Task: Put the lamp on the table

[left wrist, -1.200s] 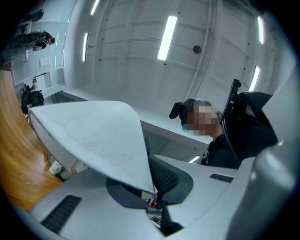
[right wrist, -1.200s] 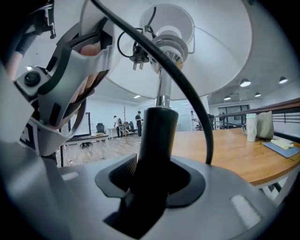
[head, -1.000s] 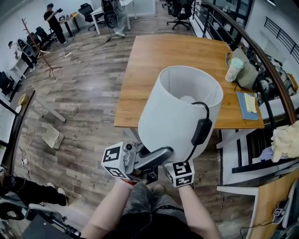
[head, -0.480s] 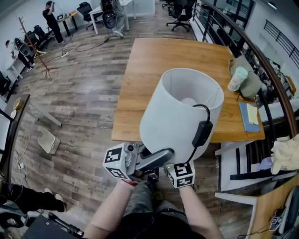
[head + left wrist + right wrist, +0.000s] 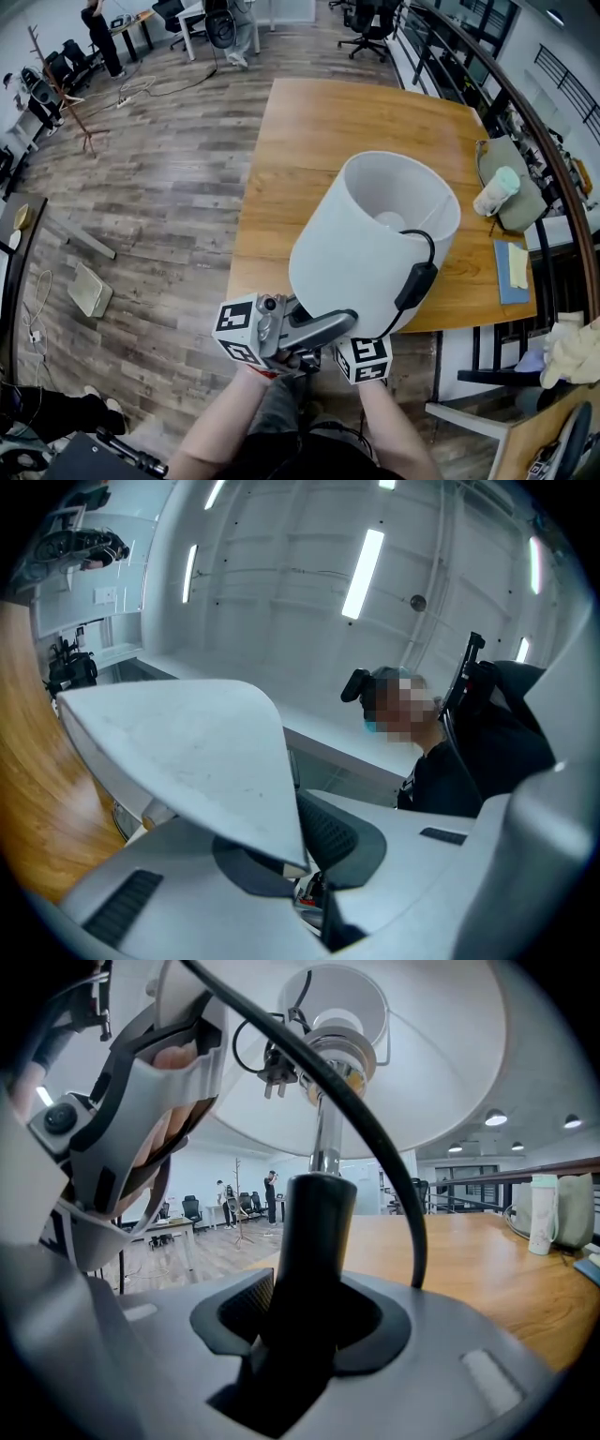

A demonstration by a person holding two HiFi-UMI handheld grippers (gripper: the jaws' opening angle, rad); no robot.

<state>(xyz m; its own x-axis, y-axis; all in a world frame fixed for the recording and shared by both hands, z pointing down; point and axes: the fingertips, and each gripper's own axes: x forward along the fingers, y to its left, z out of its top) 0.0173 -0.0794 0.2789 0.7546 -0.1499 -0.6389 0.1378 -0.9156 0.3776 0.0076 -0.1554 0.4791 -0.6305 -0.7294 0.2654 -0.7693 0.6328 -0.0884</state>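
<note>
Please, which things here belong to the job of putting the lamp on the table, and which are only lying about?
Belong to the job: lamp, its cord with switch, wooden table, left gripper pinching the shade, right gripper clamped on the stem.

Only lying about: cup, grey bag, blue notebook, coat stand.

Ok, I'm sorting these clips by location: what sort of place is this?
Most likely an open-plan office: a large wooden table, wheeled office chairs at the far end, and more desks with a person standing nearby across the plank floor.
</note>
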